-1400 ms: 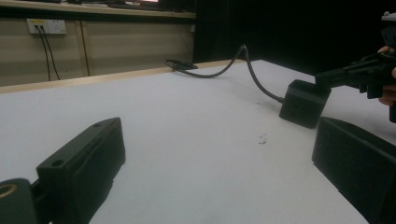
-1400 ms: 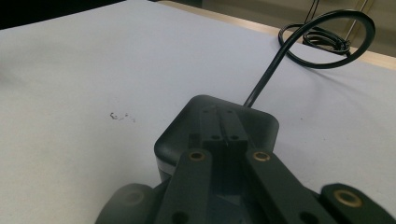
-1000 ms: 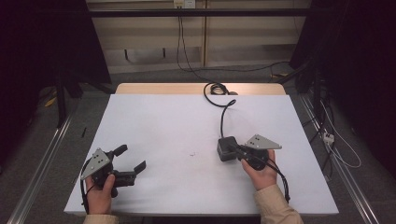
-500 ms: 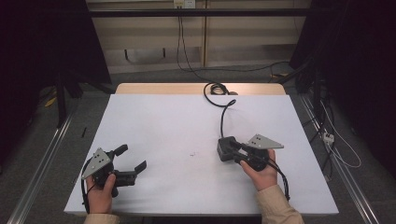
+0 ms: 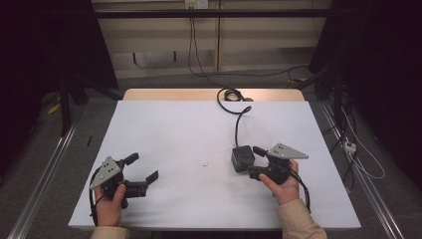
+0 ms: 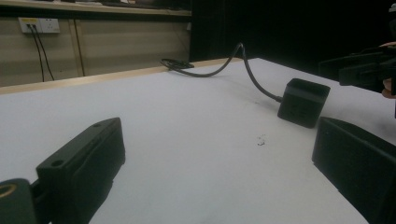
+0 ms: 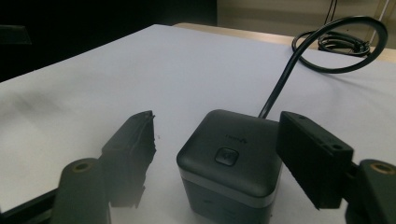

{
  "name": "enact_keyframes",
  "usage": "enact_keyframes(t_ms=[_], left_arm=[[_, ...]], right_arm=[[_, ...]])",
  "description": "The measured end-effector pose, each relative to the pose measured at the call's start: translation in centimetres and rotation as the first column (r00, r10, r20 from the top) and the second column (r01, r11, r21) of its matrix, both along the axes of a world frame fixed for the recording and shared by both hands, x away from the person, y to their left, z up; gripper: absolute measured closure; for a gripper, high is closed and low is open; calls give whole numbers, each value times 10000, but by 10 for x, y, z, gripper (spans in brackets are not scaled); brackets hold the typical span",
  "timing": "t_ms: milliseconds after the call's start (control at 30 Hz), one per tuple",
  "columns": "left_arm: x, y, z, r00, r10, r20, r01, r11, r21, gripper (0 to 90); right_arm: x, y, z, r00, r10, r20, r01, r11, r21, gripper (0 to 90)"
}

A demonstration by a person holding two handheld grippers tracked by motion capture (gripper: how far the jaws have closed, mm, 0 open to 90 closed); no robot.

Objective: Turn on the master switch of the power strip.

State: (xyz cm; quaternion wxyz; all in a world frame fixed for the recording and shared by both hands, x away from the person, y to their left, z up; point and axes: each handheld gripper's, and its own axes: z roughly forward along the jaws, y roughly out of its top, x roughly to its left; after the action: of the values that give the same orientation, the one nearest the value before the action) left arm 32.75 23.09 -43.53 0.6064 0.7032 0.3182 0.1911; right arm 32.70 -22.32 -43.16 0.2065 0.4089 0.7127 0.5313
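A dark grey cube-shaped device (image 5: 242, 158) with a button on top (image 7: 227, 156) sits on the white table (image 5: 199, 129); a black cable (image 5: 238, 117) runs from it to a coil at the far edge. My right gripper (image 5: 254, 162) is at the cube from the right. Its jaws have just been opening and now stand on either side of the cube (image 7: 229, 158), the left jaw clearly apart from it. My left gripper (image 5: 143, 167) rests at the front left, open with nothing between its jaws (image 6: 219, 135). The left gripper view shows the cube (image 6: 303, 102) and the right gripper (image 6: 359, 70) beyond it.
The cable's coil (image 5: 231, 94) lies on the wooden strip at the table's far edge. A small dark speck (image 5: 205, 164) marks the table's middle. Wall sockets (image 6: 39, 24) and hanging wires are behind the table; metal rails run along both sides.
The right gripper's jaws have spread apart, from shut to wide on either side of the cube. Both hands and the cube stayed where they were.
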Motion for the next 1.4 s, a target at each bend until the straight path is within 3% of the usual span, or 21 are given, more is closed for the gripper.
enact_keyframes(t_ms=[200,300,600,1400], left_arm=[[0,0,0,10000,1,17,-1,10000,10,23],[0,0,0,10000,-19,20,19,10000,59,23],[1,-1,0,10000,-42,16,41,10000,71,23],[3,-1,0,10000,-62,29,62,10000,16,23]], right_arm=[[-3,-3,0,10000,9,29,-9,10000,-21,193],[-5,-5,1,9999,128,110,-126,9998,-183,178],[-11,-12,-1,9998,101,156,-100,9999,-81,140],[-21,-25,-5,9998,101,177,-100,9999,-58,121]])
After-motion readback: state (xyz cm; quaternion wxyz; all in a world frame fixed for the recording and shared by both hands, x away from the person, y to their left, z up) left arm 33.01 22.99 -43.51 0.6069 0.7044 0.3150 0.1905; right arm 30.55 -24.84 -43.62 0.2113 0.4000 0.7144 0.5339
